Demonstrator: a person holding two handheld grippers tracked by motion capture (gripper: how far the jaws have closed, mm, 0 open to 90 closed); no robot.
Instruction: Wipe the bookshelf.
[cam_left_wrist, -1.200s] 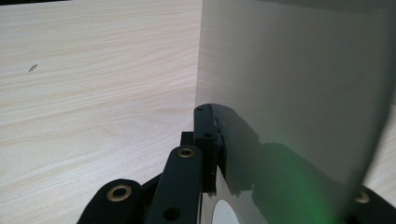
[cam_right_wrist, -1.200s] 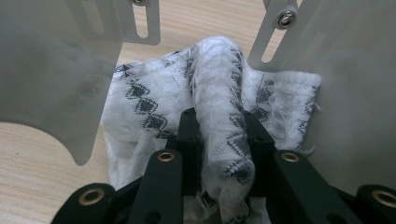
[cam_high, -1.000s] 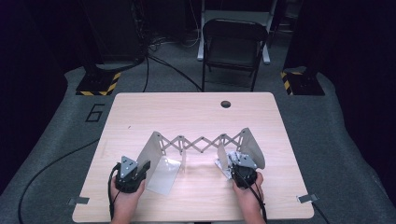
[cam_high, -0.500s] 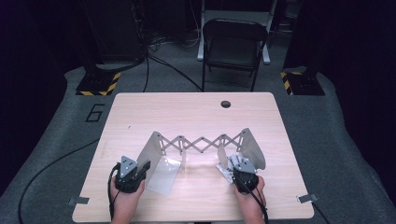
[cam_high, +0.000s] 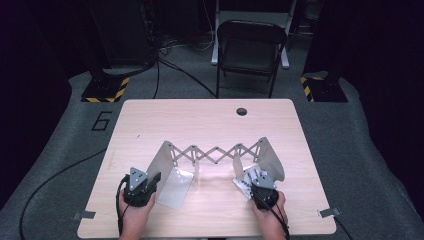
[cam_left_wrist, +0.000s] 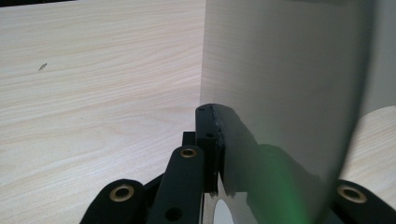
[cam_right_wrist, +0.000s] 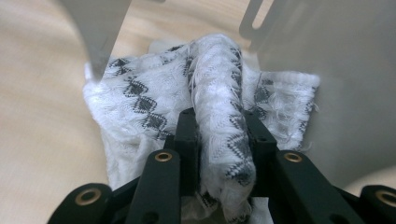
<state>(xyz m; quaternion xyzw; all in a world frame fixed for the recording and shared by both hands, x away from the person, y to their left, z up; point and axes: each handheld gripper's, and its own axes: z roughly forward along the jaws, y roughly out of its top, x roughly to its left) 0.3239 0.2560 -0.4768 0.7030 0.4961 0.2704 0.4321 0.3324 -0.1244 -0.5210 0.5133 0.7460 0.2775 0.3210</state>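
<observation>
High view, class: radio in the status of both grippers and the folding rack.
Left gripper shut on rack's left panel. Right gripper shut on patterned cloth. Folding rack stretched open. Nothing in the way.

The right gripper (cam_right_wrist: 219, 140) has its two black jaws pinched on a bunched-up fold of white cloth (cam_right_wrist: 140, 102) with grey zigzags. The cloth lies on the wooden table (cam_right_wrist: 37, 102), touching a grey metal plate (cam_right_wrist: 336, 93).

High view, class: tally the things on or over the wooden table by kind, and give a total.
Hand-held black two-jaw grippers: 2, the left gripper and the right gripper
Grey metal rack with an expanding scissor lattice: 1
White cloth with black zigzag pattern: 1
Total: 4
</observation>
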